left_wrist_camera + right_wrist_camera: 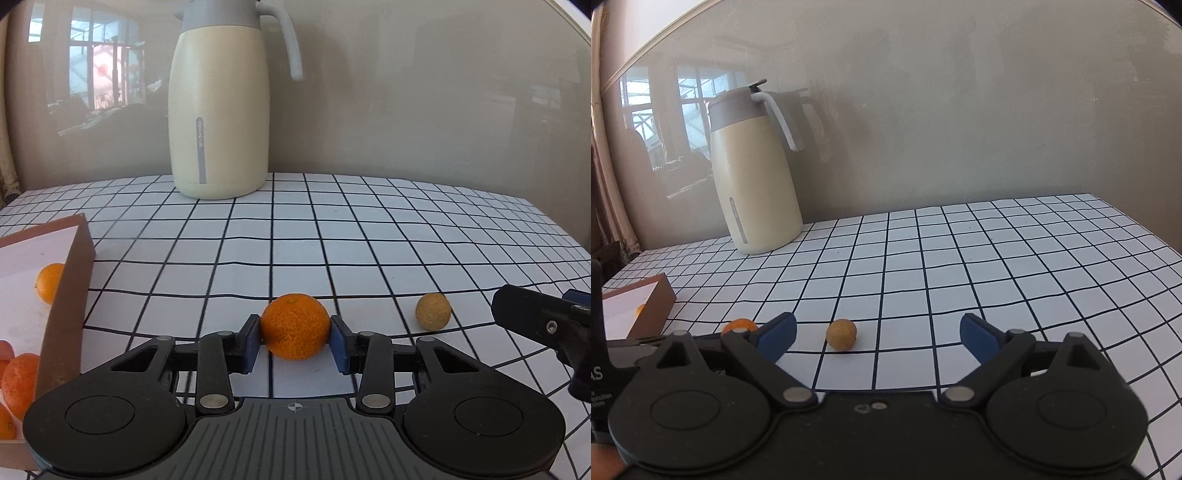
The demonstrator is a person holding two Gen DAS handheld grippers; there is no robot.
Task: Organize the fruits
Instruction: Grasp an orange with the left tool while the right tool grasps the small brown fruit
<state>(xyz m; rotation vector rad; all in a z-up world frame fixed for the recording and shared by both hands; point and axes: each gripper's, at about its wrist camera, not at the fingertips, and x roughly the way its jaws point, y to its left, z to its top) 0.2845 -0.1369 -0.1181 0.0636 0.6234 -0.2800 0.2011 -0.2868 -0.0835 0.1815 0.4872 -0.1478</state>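
The left hand-held gripper has its blue pads pressed on both sides of an orange resting on the desk, toward its near edge. The right hand-held gripper stands wide, with a small tan fruit on the desk just ahead between its fingers, untouched. At the left edge, a box holds more oranges.

Ahead of the fingers a table under a white cloth with a black grid meets a glossy grey-beige wall. Left of the fingers, the wall mirrors bright windows. A cream jug stands against it.
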